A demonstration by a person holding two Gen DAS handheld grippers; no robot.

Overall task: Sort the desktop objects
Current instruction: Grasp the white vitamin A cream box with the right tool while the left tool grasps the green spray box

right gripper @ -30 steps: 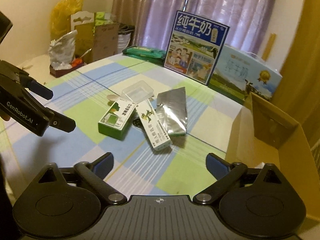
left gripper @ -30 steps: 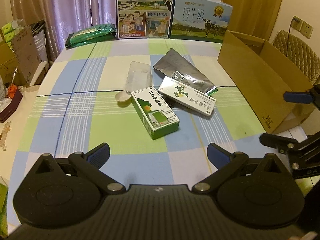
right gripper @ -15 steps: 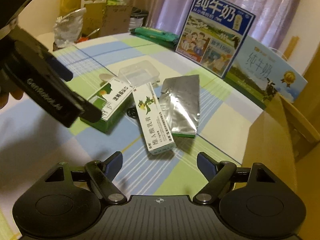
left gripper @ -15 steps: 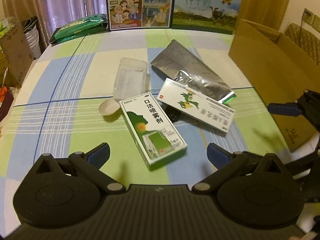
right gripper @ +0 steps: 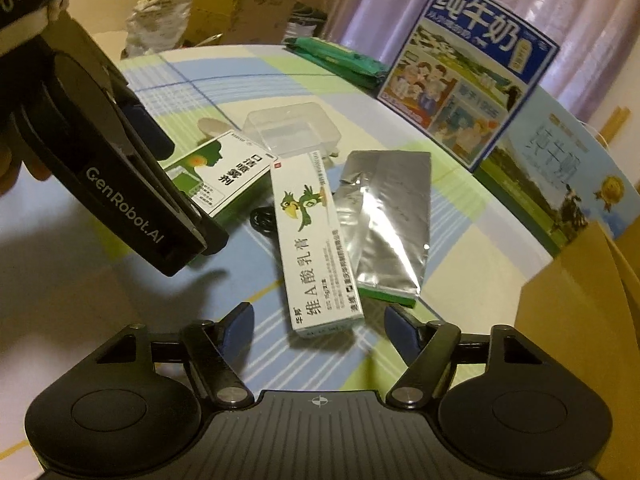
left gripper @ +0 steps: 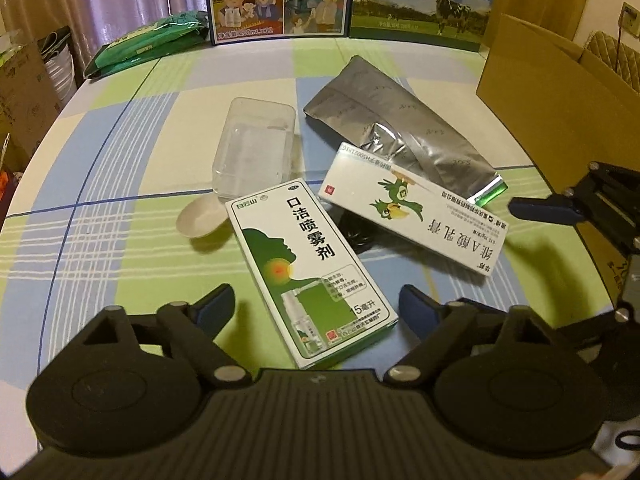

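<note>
Both tongs [left gripper: 316, 306] [right gripper: 319, 326] wide open, empty.

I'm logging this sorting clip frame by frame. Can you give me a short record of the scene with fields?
surface: table with checked cloth
left gripper: open, over the green spray box
right gripper: open, facing the long white box
other items: silver pouch, clear plastic tray, white spoon
container: open cardboard box, at the right
held: nothing

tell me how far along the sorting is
Nothing looks sorted yet. Both grippers are open and empty: the left lines up on the green box, the right on the white box. Foil bag, clear tub and spoon remain on the table.
</note>
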